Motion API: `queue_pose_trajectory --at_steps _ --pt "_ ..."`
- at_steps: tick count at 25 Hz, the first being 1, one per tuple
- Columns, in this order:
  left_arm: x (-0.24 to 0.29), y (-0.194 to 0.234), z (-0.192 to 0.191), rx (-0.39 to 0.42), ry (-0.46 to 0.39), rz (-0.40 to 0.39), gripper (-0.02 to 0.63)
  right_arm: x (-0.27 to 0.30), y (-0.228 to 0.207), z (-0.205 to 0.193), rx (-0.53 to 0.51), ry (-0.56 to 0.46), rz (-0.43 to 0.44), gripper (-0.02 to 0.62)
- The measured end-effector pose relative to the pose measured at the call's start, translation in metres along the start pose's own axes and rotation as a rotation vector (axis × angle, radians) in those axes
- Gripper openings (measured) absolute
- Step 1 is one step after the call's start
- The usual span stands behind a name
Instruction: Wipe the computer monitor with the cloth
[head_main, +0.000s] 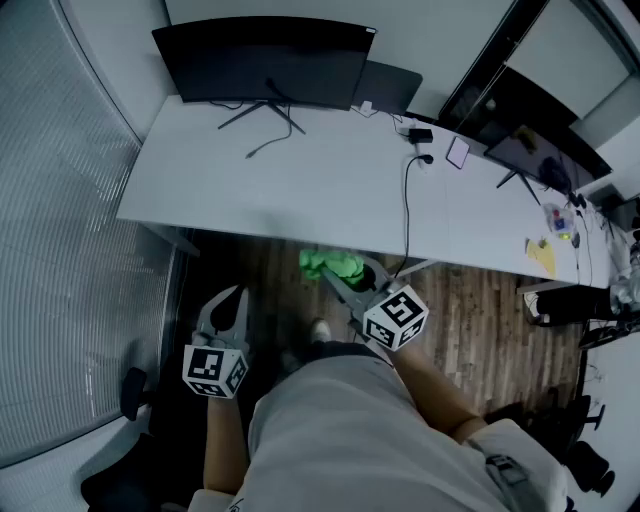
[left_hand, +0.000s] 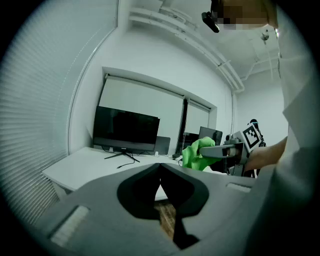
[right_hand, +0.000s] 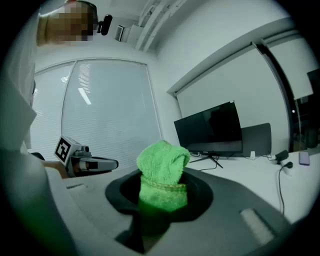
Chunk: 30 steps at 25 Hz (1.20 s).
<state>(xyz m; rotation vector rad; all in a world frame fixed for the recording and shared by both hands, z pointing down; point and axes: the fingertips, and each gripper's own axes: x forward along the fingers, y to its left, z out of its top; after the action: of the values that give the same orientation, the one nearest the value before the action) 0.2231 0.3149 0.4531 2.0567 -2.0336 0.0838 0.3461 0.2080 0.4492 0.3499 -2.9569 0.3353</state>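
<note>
The dark, switched-off monitor (head_main: 262, 62) stands at the back of the white desk (head_main: 300, 180); it also shows in the left gripper view (left_hand: 125, 131) and in the right gripper view (right_hand: 210, 129). A green cloth (head_main: 332, 264) sticks up from my right gripper (head_main: 345, 280), which is shut on it just in front of the desk's near edge, over the floor. The cloth (right_hand: 162, 172) fills the right gripper view's centre. My left gripper (head_main: 228, 310) hangs lower left, jaws together and holding nothing (left_hand: 160, 167).
A cable (head_main: 407, 200) runs across the desk to a plug block, with a phone (head_main: 458, 152) beside it. A second monitor (head_main: 545, 150) and small clutter sit at the right. Blinds (head_main: 60, 200) line the left wall. Wooden floor (head_main: 480, 310) lies below.
</note>
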Motion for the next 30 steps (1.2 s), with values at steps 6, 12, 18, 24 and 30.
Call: queue_pose_trajectory --at_steps 6,12,18,24,30 --pt "0.032 0.003 0.004 0.004 0.012 0.0 0.009 0.007 -0.027 0.003 0.004 -0.005 0.001 0.112" --pt "0.075 -0.009 0.013 0.041 0.028 -0.019 0.009 0.007 -0.065 0.012 0.039 -0.042 0.0 0.114" --pt "0.114 -0.023 0.017 0.055 0.054 -0.013 0.009 0.007 -0.099 0.02 0.064 -0.066 0.034 0.114" --pt "0.131 -0.011 0.014 0.053 0.091 0.024 0.009 0.028 -0.125 0.013 0.106 -0.059 0.044 0.114" --pt "0.148 0.025 0.014 0.042 0.102 0.036 0.009 0.063 -0.139 0.011 0.114 -0.041 0.034 0.114"
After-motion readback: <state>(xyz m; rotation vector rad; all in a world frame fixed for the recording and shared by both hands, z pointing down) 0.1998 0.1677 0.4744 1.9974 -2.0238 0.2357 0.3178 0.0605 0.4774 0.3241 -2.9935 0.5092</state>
